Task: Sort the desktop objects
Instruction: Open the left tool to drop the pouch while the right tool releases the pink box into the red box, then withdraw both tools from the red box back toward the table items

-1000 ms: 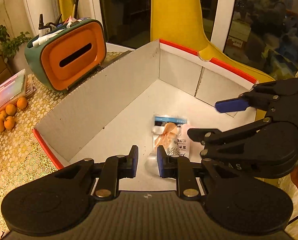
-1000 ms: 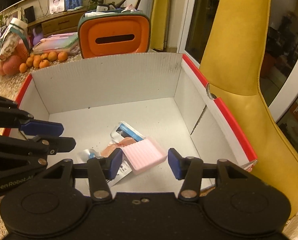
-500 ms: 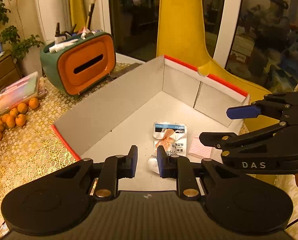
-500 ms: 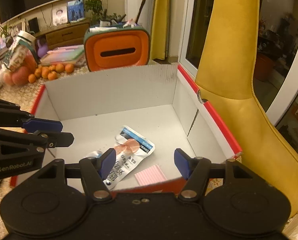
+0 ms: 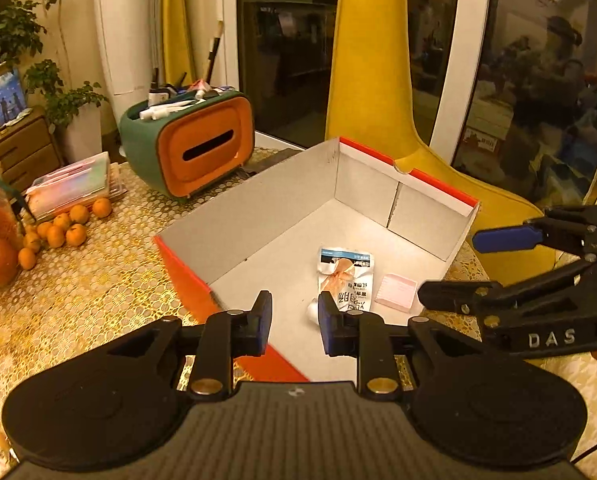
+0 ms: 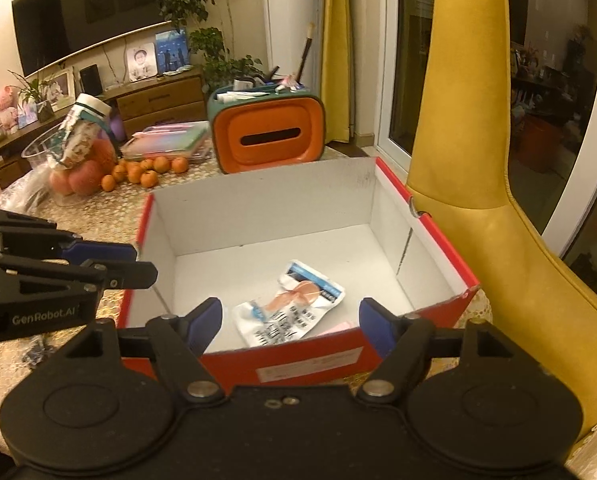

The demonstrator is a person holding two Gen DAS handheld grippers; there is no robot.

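A red-edged white cardboard box (image 5: pixel 378 156) (image 6: pixel 258 208) sits on the patterned tablecloth. On its floor lie a crumpled white snack packet (image 5: pixel 346 280) (image 6: pixel 294 312) and, beside it, a pink ridged pad (image 5: pixel 396 292) (image 6: pixel 338 327). My left gripper (image 5: pixel 295 324) (image 6: pixel 138 263) hovers above the box's near corner, its jaws nearly together and just starting to part, with nothing between them. My right gripper (image 6: pixel 290 314) (image 5: pixel 450 268) hangs over the box's near wall; its jaws are opening wide and hold nothing.
An orange-and-green tissue holder (image 5: pixel 202 148) (image 6: pixel 268 136) with tubes on top stands behind the box. Small oranges (image 5: pixel 66 226) (image 6: pixel 146 168) and a flat plastic case (image 5: pixel 70 188) lie to the left. A yellow chair (image 6: pixel 478 160) presses against the box's right side.
Both grippers rose and drew back out of the box. The right gripper let go of the pink pad, which now lies on the box floor, and its jaws spread wider.
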